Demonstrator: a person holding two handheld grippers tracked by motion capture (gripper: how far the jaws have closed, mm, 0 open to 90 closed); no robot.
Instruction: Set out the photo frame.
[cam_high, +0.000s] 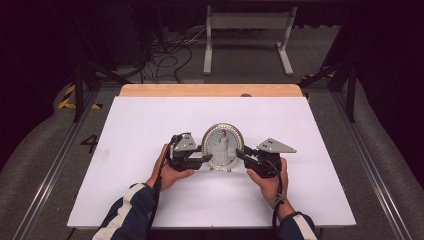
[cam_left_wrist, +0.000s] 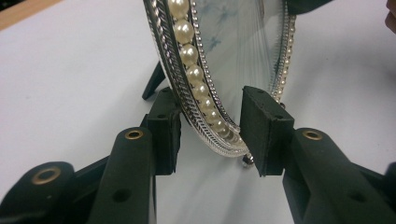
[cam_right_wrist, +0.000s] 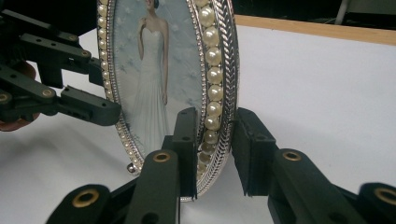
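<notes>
Oval silver metal photo frame (cam_right_wrist: 219, 93): polished, glossy, braided rope-pattern rim; inner ring of cream pearl-like beads (cam_left_wrist: 189, 53), smooth, soft sheen; glass front (cam_left_wrist: 243, 42) reflective, streaked with glare. Black plastic left gripper (cam_left_wrist: 210, 135) and right gripper (cam_right_wrist: 212, 154): matt arms, brass-coloured rivets, dull pads of rubbery look. White table sheet (cam_high: 150, 125): smooth, matt. Light wooden table edge (cam_high: 210, 90): satin finish

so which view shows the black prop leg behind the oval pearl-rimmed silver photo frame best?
Left gripper view: the black prop leg angles down to the table behind the oval pearl-rimmed silver photo frame. High view shows the frame front-on; right gripper view shows its front and rim.
</notes>
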